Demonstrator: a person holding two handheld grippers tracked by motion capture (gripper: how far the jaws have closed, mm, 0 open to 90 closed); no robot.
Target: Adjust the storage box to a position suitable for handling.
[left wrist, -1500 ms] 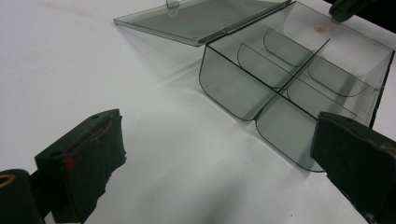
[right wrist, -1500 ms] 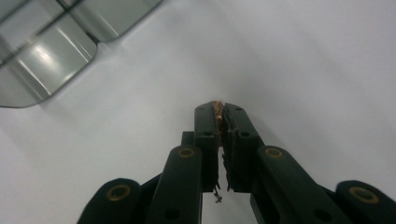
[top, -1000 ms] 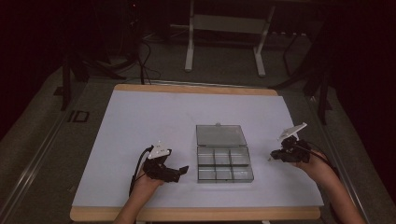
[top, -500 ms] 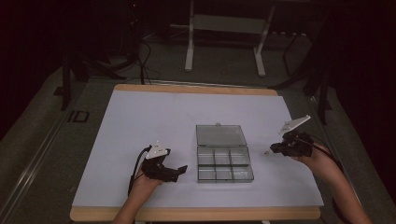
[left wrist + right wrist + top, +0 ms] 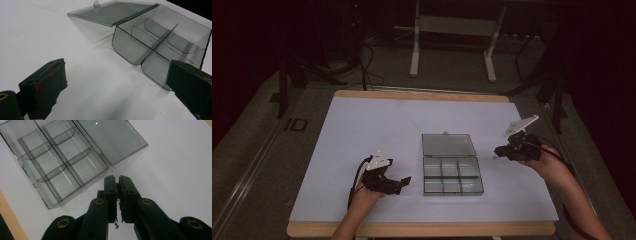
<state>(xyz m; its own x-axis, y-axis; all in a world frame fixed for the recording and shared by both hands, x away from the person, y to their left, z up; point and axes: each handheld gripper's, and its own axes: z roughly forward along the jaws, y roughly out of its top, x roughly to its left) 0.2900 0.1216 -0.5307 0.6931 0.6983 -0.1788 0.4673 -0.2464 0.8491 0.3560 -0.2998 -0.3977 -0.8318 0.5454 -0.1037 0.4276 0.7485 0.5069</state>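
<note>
A clear grey compartment box point(image 5: 452, 178) lies open on the white mat, its lid point(image 5: 448, 145) folded flat on the far side. Its compartments look empty in the left gripper view point(image 5: 160, 42) and the right gripper view point(image 5: 55, 162). My left gripper point(image 5: 404, 182) rests on the mat just left of the box, its jaws wide apart point(image 5: 117, 75) with nothing between them. My right gripper point(image 5: 497, 153) hangs above the mat right of the box, pointing toward it. Its jaws are shut point(image 5: 118, 179) and pinch a tiny pale object that is too small to identify.
The white mat point(image 5: 387, 130) covers a wooden table whose front edge point(image 5: 422, 230) lies near the person's forearms. A metal stand point(image 5: 452, 30) and cables sit on the dark floor beyond the far edge.
The right gripper has risen off the mat and drifted a little to the right, still shut. The left gripper and the box have not moved.
</note>
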